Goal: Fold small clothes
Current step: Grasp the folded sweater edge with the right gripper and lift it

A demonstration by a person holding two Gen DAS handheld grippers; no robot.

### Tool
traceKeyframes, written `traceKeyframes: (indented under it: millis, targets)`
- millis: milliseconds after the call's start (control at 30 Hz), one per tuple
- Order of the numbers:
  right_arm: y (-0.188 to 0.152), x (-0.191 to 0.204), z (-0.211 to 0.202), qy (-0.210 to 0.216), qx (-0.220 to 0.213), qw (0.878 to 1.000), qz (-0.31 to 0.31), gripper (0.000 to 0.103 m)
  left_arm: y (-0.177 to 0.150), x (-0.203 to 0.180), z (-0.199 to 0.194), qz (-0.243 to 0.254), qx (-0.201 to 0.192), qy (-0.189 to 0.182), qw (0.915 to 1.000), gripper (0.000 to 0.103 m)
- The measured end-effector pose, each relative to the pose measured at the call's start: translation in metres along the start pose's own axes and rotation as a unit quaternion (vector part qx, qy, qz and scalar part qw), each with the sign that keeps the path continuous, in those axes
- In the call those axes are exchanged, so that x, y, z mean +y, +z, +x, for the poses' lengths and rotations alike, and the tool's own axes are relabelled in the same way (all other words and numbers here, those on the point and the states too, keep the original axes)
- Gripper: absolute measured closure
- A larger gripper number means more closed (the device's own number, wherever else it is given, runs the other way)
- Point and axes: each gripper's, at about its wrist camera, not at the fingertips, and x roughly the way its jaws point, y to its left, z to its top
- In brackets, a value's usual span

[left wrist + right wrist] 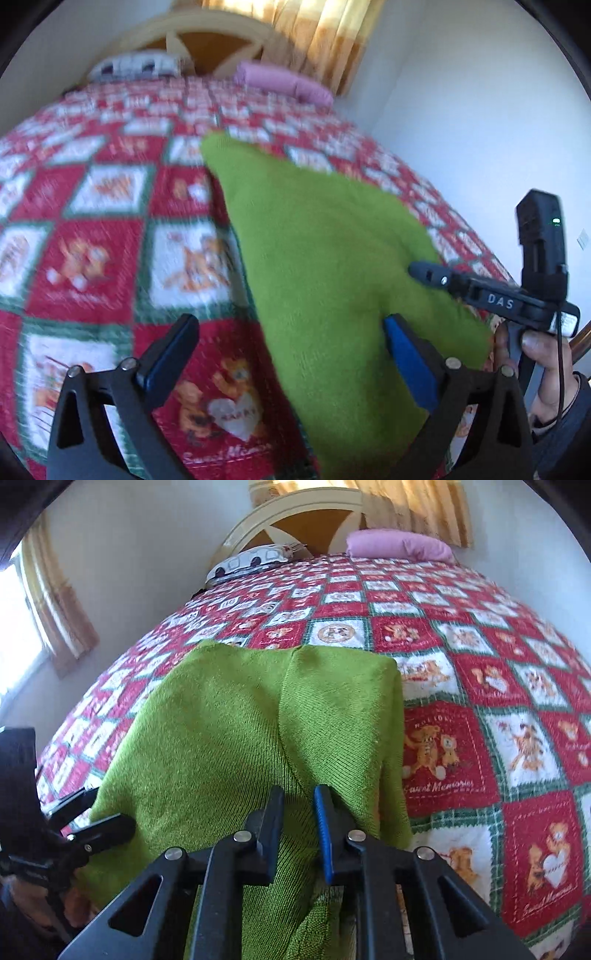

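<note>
Green garment (236,738) is showing as ribbed knit cloth, matt, slightly fuzzy. Quilt (480,686) is reading as printed patchwork cloth, stitched, matt. Right gripper (299,812) is showing matt black plastic with shiny metal pins. Headboard (295,513) at 12 o'clock is looking like smooth painted wood.

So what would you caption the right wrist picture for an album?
Right gripper pinching a green knitted garment over a red patchwork quilt.

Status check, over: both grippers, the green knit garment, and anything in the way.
Left gripper open, empty, beside green knit garment. Right gripper shut on garment fold. Garment draped on red patchwork quilt. Nothing in the way.
</note>
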Motion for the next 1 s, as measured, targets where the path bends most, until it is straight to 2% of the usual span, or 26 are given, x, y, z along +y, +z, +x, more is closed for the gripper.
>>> traceKeyframes:
  millis: [100, 200, 267, 300, 333, 367, 433, 500, 700, 833, 933, 1000]
  targets:
    - [0.001, -0.002, -0.002, 0.011, -0.004, 1.000, -0.005, 0.086, -0.003, 0.005, 0.001, -0.011, 0.012, -0.018, 0.9997, 0.000]
    - [0.006, -0.006, -0.009, 0.036, 0.002, 0.999, 0.002, 0.080, -0.006, 0.005, -0.001, -0.010, 0.010, -0.022, 0.9997, 0.000]
    - [0.010, -0.011, -0.022, 0.064, -0.002, 0.998, 0.022, 0.063, -0.006, 0.004, -0.001, -0.006, 0.010, -0.019, 0.9998, 0.000]
    - [0.012, -0.013, -0.029, 0.066, -0.011, 0.997, 0.029, 0.042, -0.007, 0.003, -0.001, -0.005, 0.010, -0.019, 0.9998, 0.000]
    - [0.013, -0.015, -0.038, 0.061, -0.031, 0.997, 0.034, 0.029, -0.006, 0.004, -0.001, -0.004, 0.010, -0.020, 0.9997, 0.000]
    - [0.014, -0.019, -0.047, 0.047, -0.057, 0.996, 0.040, 0.026, -0.006, 0.003, -0.001, -0.004, 0.010, -0.021, 0.9997, 0.000]
    - [0.019, -0.027, -0.053, 0.032, -0.074, 0.995, 0.050, 0.026, -0.005, 0.003, 0.001, -0.004, 0.010, -0.023, 0.9997, 0.000]
    - [0.026, -0.039, -0.047, 0.033, -0.061, 0.995, 0.071, 0.026, -0.005, 0.001, 0.003, -0.003, 0.009, -0.023, 0.9997, 0.001]
    - [0.049, -0.074, -0.011, 0.076, -0.031, 0.988, 0.129, 0.026, -0.005, 0.001, 0.002, -0.003, 0.005, -0.032, 0.9995, 0.004]
    - [0.058, -0.083, 0.021, 0.088, 0.004, 0.987, 0.131, 0.027, -0.006, 0.001, 0.001, -0.002, 0.004, -0.037, 0.9993, 0.007]
    - [0.059, -0.083, 0.039, 0.090, 0.023, 0.989, 0.118, 0.034, -0.007, 0.000, -0.001, 0.004, 0.003, -0.051, 0.9987, 0.017]
    - [0.060, -0.085, 0.046, 0.094, 0.022, 0.988, 0.118, 0.035, -0.008, -0.002, -0.001, 0.008, 0.005, -0.068, 0.9976, 0.027]
